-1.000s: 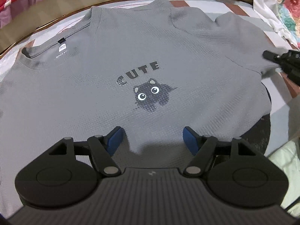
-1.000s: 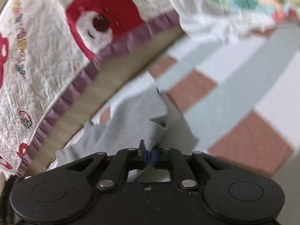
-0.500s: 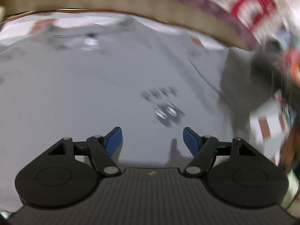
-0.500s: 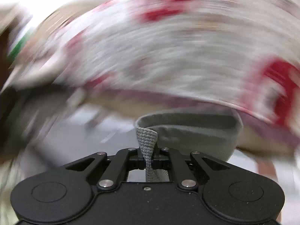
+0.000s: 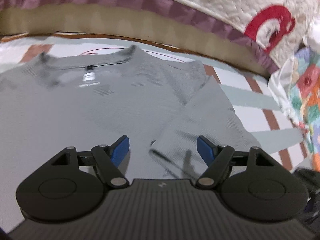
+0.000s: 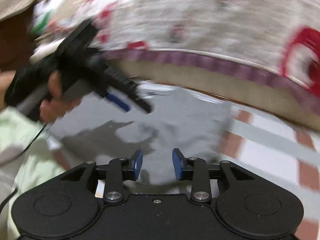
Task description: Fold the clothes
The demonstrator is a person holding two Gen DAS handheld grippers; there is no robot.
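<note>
A grey T-shirt lies flat on the mat, its collar at the far side. Its right sleeve is folded inward over the body. My left gripper hovers open above the folded sleeve's edge with nothing between its blue pads. In the right wrist view the shirt is blurred. My right gripper is above it, its jaws opening with no cloth between them. A hand holds the left gripper at the upper left of that view.
A quilted white bedspread with red prints and a purple frill hangs over the bed edge behind the shirt. A floral cloth lies at the right. The striped mat shows beside the sleeve. A pale green garment is at the left.
My right gripper was shut on the grey sleeve, carried it over the shirt and has let go. My left gripper has swung toward the collar and sleeve, and the cat print has left its view.
</note>
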